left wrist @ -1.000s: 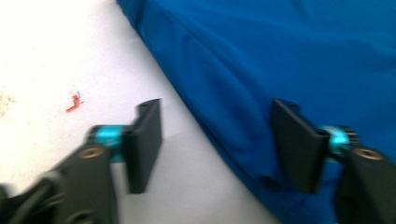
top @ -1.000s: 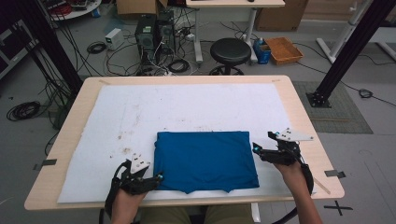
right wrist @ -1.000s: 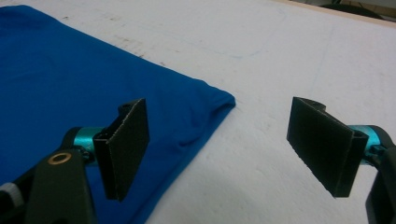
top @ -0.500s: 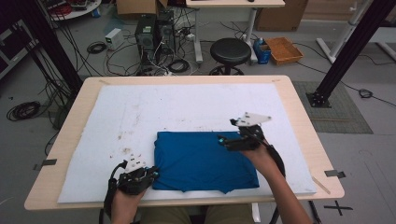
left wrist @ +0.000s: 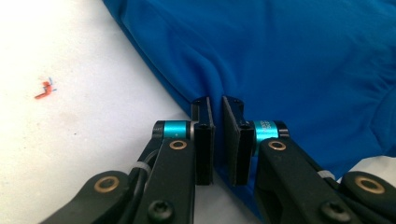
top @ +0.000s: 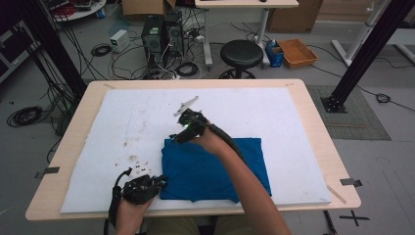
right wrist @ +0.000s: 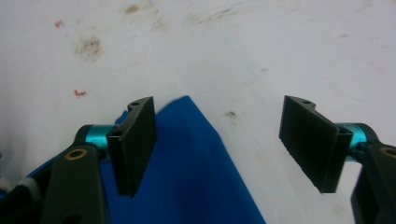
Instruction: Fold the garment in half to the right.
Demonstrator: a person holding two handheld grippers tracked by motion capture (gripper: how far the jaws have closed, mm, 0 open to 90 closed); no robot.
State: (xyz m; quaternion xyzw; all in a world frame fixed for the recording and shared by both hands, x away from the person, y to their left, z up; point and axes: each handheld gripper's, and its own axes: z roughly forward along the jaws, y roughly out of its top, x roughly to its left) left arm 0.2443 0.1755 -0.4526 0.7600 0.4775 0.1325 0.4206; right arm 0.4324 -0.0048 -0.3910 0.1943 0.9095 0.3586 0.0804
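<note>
Left gripper (top: 157, 182) clamped on blue cloth (top: 215, 169) near edge; right gripper (top: 178, 138) closing, jaws apart over cloth's far corner.

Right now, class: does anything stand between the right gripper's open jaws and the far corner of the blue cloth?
Nothing visible does. The right gripper hovers with jaws wide open over the far left corner of the blue cloth; between them lies bare white mat. The left gripper is shut on the cloth's near edge.
</note>
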